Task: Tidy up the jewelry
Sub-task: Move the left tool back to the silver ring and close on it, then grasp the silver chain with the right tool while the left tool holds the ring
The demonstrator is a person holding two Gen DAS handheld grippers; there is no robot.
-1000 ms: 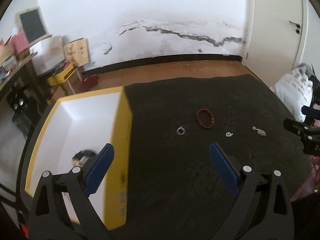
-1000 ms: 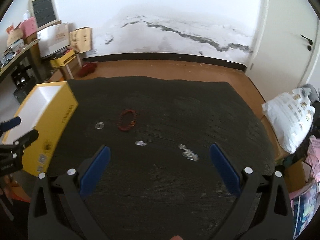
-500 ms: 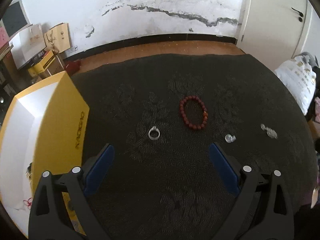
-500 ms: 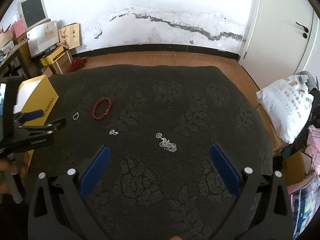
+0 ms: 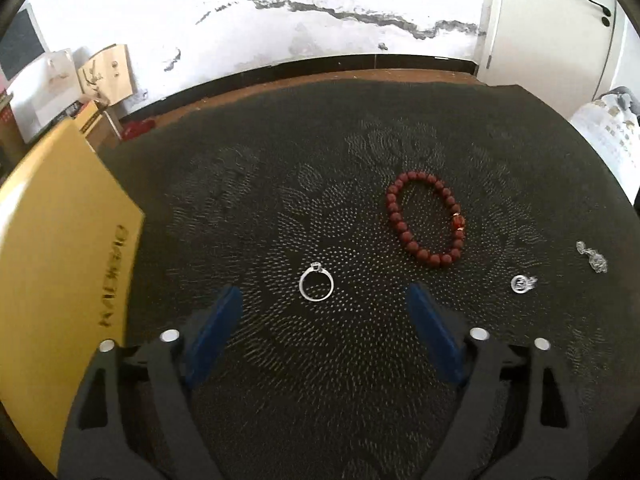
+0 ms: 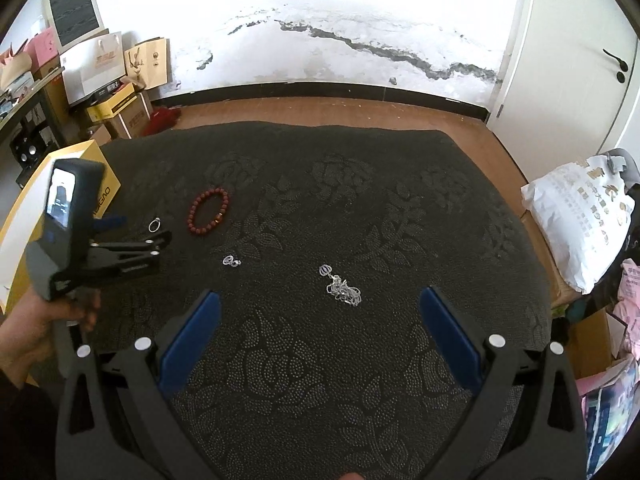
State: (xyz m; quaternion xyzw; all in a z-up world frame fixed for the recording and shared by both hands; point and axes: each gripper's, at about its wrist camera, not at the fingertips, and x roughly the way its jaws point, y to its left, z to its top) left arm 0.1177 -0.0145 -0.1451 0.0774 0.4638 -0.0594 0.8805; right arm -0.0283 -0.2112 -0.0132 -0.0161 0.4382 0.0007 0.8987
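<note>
Your left gripper (image 5: 322,300) hangs low over the dark patterned cloth (image 5: 320,380), its blue fingers (image 5: 214,326) spread wide with nothing between them. Just ahead of the fingertips, roughly centred in the gap, the silver ring (image 5: 316,287) lies flat on the cloth, its small setting turned away from you. Look a little further out and to the right: the red bead bracelet (image 5: 425,218) lies in an open loop, clear of the ring. Right of that sits a small silver earring piece (image 5: 521,283), and beyond it, near the edge of your left view, a little heap of silver chain (image 5: 592,257). On your left side the yellow box (image 5: 60,248) stands at the cloth's edge, its printed side wall facing you.

Now your right gripper (image 6: 320,312): jaws released, wide apart, holding nothing. Close in front of it, between the fingertips, lies the tangled silver chain (image 6: 342,288) with its round pendant at the far end. Further left is the earring piece (image 6: 232,261), then the bracelet (image 6: 209,210) and the ring (image 6: 155,224). From here you see your left hand (image 6: 36,328) clutching the left gripper's handle, its tips pointing at the ring. At the back, wooden floor (image 6: 320,110), a cracked white wall (image 6: 340,24) and a white door (image 6: 580,60).
</note>
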